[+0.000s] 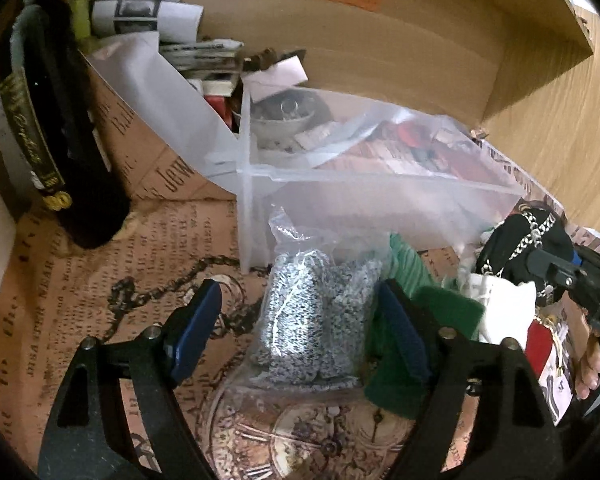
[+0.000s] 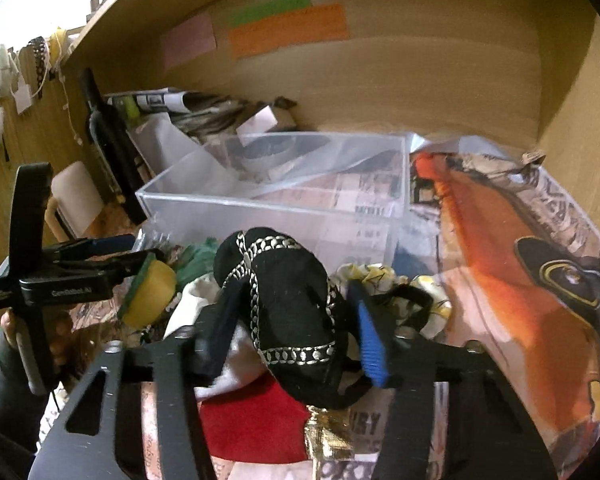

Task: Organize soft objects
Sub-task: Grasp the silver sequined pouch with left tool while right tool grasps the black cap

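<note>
In the left wrist view my left gripper (image 1: 300,328) is open, its blue pads on either side of a clear bag of speckled grey knit (image 1: 312,320) lying on the printed paper. A green and yellow sponge (image 1: 440,316) lies just right of it. In the right wrist view my right gripper (image 2: 296,332) straddles a black pouch with silver chain trim (image 2: 284,304); the pads stand beside it, apparently apart from it. The pouch rests on white cloth (image 2: 236,360) and a red item (image 2: 252,424). The left gripper (image 2: 112,260) shows at left by the sponge (image 2: 152,292).
A clear plastic divided box (image 2: 268,204) stands behind the pile, holding a plastic bag and small items. A dark wine bottle (image 1: 52,128) stands at left. Rolled papers (image 1: 148,12) lie behind. Wooden shelf walls (image 2: 420,80) enclose the back and right. An orange printed sheet (image 2: 500,240) lies right.
</note>
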`<action>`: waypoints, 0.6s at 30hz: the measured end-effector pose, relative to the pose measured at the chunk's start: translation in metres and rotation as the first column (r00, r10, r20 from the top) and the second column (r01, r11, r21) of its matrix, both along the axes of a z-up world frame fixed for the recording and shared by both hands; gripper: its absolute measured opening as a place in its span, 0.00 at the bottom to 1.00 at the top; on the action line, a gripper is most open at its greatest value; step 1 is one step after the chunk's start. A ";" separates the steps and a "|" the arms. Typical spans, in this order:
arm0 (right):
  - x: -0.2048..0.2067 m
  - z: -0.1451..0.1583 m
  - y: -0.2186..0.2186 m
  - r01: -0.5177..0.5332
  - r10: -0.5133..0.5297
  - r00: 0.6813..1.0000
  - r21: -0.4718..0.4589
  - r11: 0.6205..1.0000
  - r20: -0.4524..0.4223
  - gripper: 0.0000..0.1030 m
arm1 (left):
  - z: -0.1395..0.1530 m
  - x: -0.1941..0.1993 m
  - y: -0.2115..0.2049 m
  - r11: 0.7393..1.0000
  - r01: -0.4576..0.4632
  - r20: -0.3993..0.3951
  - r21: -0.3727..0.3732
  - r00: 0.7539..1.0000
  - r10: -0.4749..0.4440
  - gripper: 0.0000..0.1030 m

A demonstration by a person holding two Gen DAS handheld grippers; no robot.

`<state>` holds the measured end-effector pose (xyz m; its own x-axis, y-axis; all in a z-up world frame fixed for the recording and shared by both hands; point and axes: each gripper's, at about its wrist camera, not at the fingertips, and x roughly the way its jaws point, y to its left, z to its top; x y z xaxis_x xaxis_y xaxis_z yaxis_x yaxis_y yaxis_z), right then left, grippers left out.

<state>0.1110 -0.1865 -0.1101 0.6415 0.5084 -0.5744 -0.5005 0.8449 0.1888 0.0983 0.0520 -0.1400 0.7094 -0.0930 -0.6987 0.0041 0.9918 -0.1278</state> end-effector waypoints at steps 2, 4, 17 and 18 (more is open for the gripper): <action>0.002 -0.001 -0.001 -0.004 0.004 1.000 0.013 1.000 -0.011 0.35 | -0.002 0.002 0.000 1.000 0.018 -0.015 -0.016 1.000 -0.018 0.50; 0.002 -0.001 -0.002 -0.006 0.007 1.000 0.025 1.000 -0.010 0.29 | -0.005 0.005 -0.001 0.999 0.028 -0.032 -0.022 0.999 -0.029 0.42; -0.013 0.027 -0.010 -0.009 0.003 0.995 0.064 0.998 0.095 0.14 | 0.032 -0.033 -0.004 1.000 -0.007 0.108 0.010 0.994 0.006 0.30; -0.013 0.030 -0.011 -0.007 0.000 0.995 0.068 0.998 0.104 0.14 | 0.038 -0.036 -0.002 1.000 -0.011 0.128 0.009 0.992 0.009 0.29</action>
